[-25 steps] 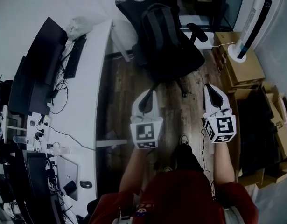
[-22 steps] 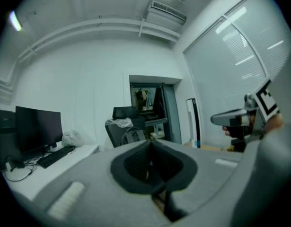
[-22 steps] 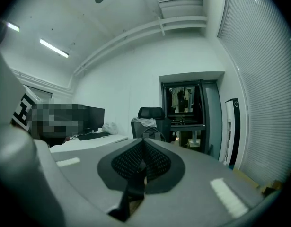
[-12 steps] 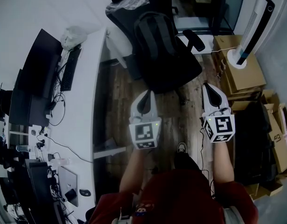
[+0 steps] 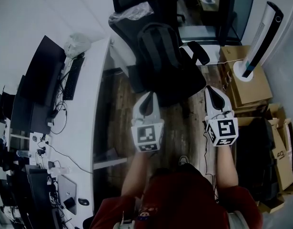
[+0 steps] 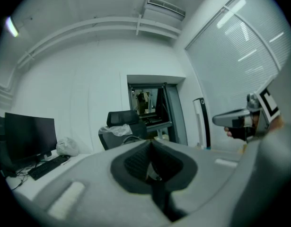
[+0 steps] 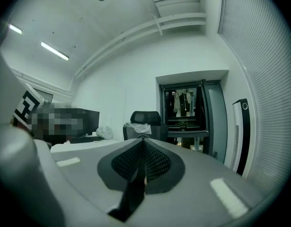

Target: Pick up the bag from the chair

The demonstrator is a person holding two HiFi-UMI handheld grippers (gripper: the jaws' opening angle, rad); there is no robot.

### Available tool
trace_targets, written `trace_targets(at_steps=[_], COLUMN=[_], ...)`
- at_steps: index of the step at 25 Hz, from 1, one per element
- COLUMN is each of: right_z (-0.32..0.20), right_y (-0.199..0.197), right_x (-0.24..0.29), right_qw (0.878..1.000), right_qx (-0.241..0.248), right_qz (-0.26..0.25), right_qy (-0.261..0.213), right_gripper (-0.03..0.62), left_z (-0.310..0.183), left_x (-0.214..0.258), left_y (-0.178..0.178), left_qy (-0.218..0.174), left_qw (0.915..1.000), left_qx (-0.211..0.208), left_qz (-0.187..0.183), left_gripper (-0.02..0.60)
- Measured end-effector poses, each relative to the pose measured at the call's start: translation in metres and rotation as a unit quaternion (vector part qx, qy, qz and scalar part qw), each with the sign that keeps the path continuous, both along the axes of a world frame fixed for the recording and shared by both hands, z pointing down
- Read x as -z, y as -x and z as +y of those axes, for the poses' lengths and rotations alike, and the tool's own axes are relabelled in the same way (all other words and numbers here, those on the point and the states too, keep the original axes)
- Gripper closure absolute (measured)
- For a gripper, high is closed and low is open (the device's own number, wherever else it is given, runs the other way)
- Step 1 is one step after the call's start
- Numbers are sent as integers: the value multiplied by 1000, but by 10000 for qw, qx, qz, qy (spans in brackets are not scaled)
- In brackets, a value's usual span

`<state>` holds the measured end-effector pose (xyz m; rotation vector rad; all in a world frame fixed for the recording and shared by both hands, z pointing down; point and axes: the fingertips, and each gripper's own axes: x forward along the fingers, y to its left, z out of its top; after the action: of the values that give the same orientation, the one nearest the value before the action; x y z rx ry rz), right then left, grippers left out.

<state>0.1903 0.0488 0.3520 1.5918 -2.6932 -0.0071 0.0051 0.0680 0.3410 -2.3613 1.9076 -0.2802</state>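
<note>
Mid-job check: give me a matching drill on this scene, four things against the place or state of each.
Things:
1. black backpack
2. keyboard
3. tower fan
4. left gripper

Place or state:
A. standing at the right of the head view, beside the cardboard boxes
B. shut, nothing between its jaws
C. on the seat of the office chair
D. on the white desk, beside the monitor

Pairs: 1-C, 2-D, 3-A, 4-B
</note>
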Motion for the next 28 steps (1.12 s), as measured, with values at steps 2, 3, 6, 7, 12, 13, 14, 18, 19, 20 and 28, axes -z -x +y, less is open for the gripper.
trace_targets(at_steps=[2,3,6,7,12,13,14,18,19,20,28], right_z=[-7,-10,-17,-19,-35,-39,-43,-67,-75,-82,-155], right_y=[-1,-2,-4,-4,9,12,16,30,34,37,83], right_x=[3,5,7,8,9,9,9,6,5,5,2], right_qw=[10000,10000,10000,9999,9999,9998,9998,9994,9994,9994,9991], right_qx=[2,1,1,-2,79,104,128,199,205,200,223], right_qz=[-8,-5,-16,-31,15,46,81,223,230,227,349], right_qy=[-43,-56,-84,-97,-152,-159,-164,-159,-153,-145,-86], right_gripper=[594,594,594,594,594,594,594,594,594,594,594], left_z=[-7,-10,-15,-17,-31,-35,-40,-64,-71,-79,-157], left_x=[3,4,4,4,6,6,6,3,3,2,-2], left_y=[1,1,0,1,12,14,18,31,35,39,81], left_qy=[-31,-39,-54,-66,-139,-156,-169,-156,-157,-157,-134], left_qw=[10000,10000,10000,10000,9999,9998,9998,9998,9998,9998,9997], left_qx=[34,47,75,74,80,75,76,113,122,134,127], left_qz=[3,6,14,8,11,19,21,41,48,55,181], left_gripper=[583,583,583,583,583,583,583,583,583,583,583])
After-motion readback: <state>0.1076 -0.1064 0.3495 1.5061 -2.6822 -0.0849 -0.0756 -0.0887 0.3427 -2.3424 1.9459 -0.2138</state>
